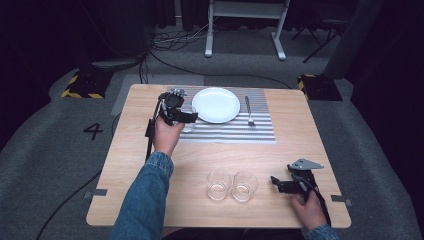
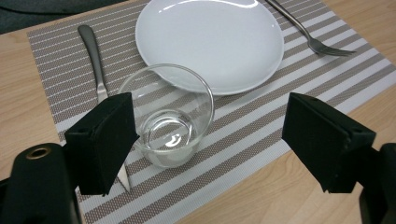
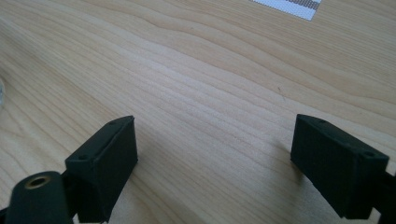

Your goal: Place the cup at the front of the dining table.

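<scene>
High view: left gripper (image 1: 186, 116) over the striped placemat (image 1: 260, 131), at a glass (image 1: 189, 125) left of the plate (image 1: 216, 105). Right gripper (image 1: 281, 184) low on the table (image 1: 300, 130).
Left gripper view: jaws wide, clear of the glass (image 2: 168, 116), which stands on the mat beside the knife (image 2: 93, 60).
Right gripper view: jaws wide, nothing held.

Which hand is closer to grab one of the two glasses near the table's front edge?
The right. Its gripper rests open just beside those two glasses, while the left gripper is far off at the placemat.
</scene>
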Motion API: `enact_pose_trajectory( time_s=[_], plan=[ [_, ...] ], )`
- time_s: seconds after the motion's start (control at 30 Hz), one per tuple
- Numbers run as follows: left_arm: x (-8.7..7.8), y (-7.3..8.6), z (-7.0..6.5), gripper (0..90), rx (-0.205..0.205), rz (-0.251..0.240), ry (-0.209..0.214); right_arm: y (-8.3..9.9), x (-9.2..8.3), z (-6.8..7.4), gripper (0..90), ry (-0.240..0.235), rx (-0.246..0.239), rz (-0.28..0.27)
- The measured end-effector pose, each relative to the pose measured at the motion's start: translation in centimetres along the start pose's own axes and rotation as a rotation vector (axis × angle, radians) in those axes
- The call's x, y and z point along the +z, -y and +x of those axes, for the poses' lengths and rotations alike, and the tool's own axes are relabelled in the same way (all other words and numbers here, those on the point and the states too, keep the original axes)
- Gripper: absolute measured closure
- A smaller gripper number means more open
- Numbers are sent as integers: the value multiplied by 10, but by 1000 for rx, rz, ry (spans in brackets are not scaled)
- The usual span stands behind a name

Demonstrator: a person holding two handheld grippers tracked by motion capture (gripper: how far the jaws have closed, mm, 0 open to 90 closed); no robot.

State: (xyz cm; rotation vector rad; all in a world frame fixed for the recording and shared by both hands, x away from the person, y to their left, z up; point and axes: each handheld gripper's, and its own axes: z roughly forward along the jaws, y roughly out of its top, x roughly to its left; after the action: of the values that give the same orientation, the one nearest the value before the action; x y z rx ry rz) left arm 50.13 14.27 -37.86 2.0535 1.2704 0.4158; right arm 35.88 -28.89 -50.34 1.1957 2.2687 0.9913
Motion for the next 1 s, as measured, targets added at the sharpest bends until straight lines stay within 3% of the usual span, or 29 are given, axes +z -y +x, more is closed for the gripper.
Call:
enact_pose_trajectory(
  time_s=[0.13,1.0],
  plan=[
    [-9,5,-3,183,-8,9,37,0,0,0,147,-1,-1,0],
    [-62,44,-15,190,15,-18,50,-1,0,1,145,-2,4,2]
  ],
)
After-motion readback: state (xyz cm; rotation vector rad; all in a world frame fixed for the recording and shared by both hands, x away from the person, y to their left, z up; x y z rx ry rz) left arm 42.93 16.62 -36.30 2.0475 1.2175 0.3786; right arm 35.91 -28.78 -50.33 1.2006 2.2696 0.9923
